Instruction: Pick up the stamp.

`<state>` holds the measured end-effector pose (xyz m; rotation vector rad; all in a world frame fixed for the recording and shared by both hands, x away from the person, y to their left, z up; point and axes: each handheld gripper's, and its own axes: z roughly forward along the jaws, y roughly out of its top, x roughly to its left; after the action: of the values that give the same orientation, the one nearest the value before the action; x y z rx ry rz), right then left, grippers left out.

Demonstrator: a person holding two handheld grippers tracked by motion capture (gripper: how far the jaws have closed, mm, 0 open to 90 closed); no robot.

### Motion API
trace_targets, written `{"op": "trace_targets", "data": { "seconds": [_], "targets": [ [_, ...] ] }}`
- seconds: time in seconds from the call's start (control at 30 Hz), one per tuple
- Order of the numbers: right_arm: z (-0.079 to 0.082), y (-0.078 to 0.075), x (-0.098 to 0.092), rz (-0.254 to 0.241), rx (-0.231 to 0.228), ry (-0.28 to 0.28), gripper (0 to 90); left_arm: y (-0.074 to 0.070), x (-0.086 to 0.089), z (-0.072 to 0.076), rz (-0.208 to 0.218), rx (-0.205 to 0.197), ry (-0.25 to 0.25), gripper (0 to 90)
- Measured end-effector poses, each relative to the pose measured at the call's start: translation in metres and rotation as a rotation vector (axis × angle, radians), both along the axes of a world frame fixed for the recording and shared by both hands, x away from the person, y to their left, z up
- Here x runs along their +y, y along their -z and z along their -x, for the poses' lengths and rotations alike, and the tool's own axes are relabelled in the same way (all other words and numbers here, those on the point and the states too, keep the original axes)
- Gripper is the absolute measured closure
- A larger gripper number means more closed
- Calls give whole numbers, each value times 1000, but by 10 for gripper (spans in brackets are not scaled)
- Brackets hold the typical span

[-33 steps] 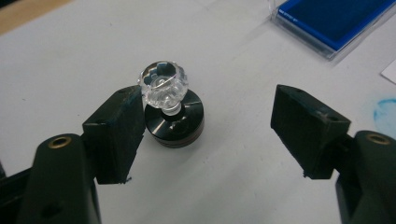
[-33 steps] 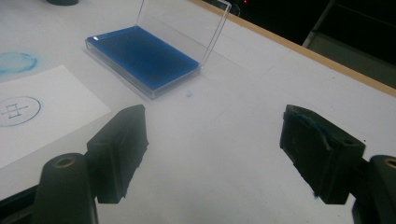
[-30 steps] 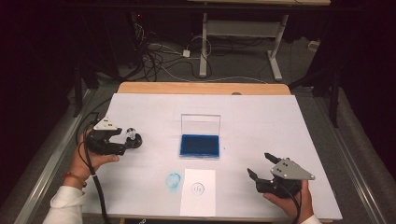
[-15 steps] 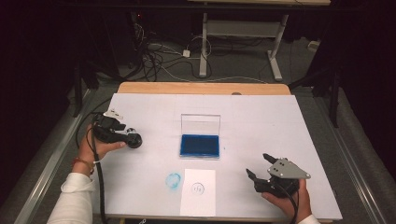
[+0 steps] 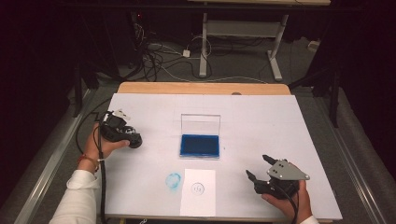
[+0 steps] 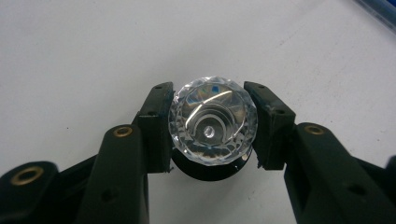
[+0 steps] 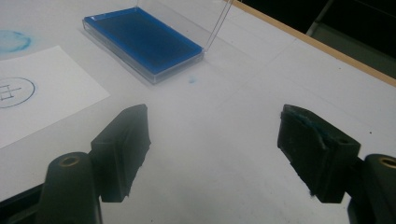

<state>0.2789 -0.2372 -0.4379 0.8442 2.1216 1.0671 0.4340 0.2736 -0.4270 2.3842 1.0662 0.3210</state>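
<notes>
The left hand-held gripper [image 6: 212,128] has just clenched on the faceted clear crystal-topped stamp [image 6: 212,120], left of the open blue ink pad [image 5: 200,145]; next, lift it toward that pad. The right hand-held gripper [image 7: 212,154] rests released.

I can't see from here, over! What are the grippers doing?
Left gripper just closed, fingers clamping the crystal stamp. Right gripper open, empty, near the paper. Ink pad open. Nothing in the way.
</notes>
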Motion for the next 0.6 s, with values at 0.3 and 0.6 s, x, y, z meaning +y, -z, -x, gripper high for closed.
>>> {"op": "trace_targets", "data": {
  "seconds": [0.3, 0.6],
  "targets": [
    [0, 0, 0, 4, 1, -3, 256, -1, -6, 4, -12, -13, 16, 546],
    [-1, -1, -1, -4, -10, -3, 257, -11, -6, 22, 45, -65, 31, 546]
  ]
}}
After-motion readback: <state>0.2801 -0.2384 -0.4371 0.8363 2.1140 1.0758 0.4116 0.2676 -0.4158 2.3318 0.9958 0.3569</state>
